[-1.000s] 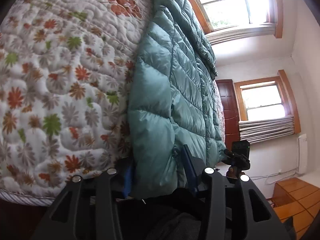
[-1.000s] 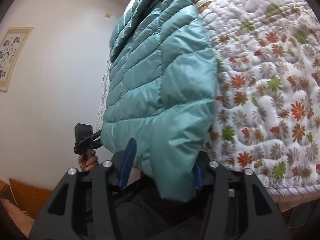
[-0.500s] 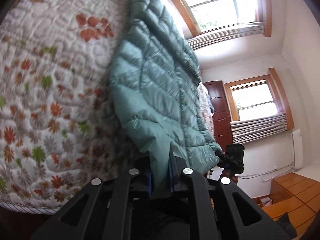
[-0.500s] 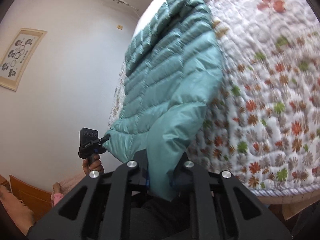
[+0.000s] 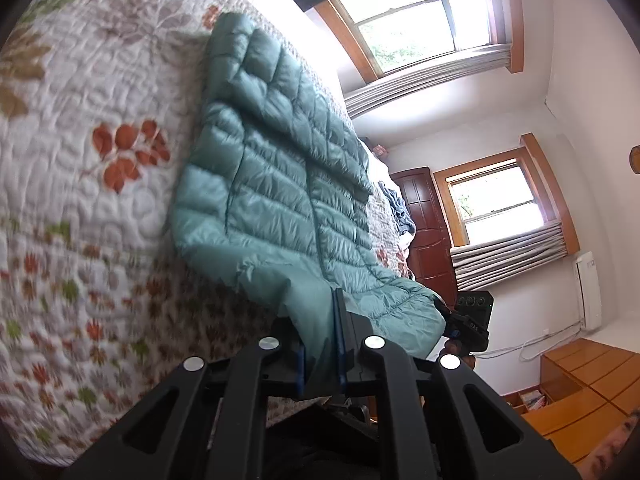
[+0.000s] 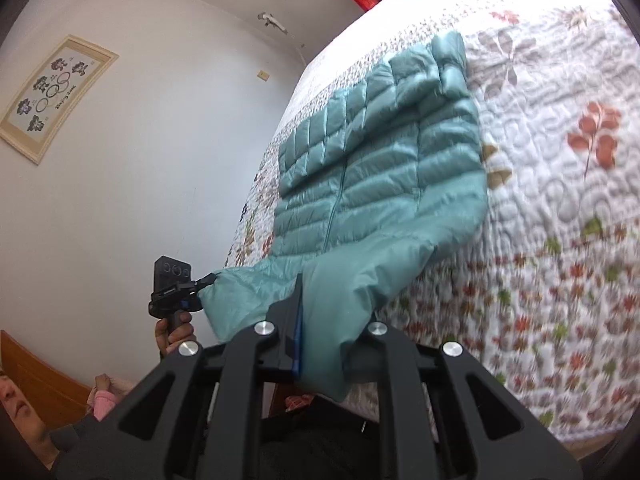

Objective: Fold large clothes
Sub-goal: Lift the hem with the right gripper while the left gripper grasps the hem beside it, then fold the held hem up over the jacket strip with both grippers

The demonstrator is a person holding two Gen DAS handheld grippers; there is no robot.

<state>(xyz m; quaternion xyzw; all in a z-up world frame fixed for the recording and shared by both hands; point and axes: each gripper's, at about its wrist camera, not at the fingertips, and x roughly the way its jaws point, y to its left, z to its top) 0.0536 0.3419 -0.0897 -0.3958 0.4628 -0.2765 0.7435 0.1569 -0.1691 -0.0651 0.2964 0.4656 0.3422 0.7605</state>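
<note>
A teal quilted puffer jacket (image 5: 280,184) lies lengthwise on the floral quilt (image 5: 100,208), zip side up, with its collar at the far end. Its near hem is lifted off the bed's edge. My left gripper (image 5: 320,316) is shut on one hem corner, with fabric pinched between the blue pads. In the right wrist view the jacket (image 6: 380,176) stretches away from my right gripper (image 6: 320,324), which is shut on the other hem corner; cloth hides one finger. Each view shows the other gripper: the right gripper (image 5: 472,320) and the left gripper (image 6: 172,284), held by a hand (image 6: 176,328).
The quilt (image 6: 560,208) covers a wide bed. A dark heap of clothes (image 5: 402,210) lies at its far side. Two windows (image 5: 416,12), a brown door (image 5: 424,220) and wooden furniture (image 5: 580,384) are beyond. A framed picture (image 6: 56,96) hangs on the white wall.
Both grippers went from open around the hem to shut on it. They have drawn back and risen, lifting the hem, so the whole jacket now shows.
</note>
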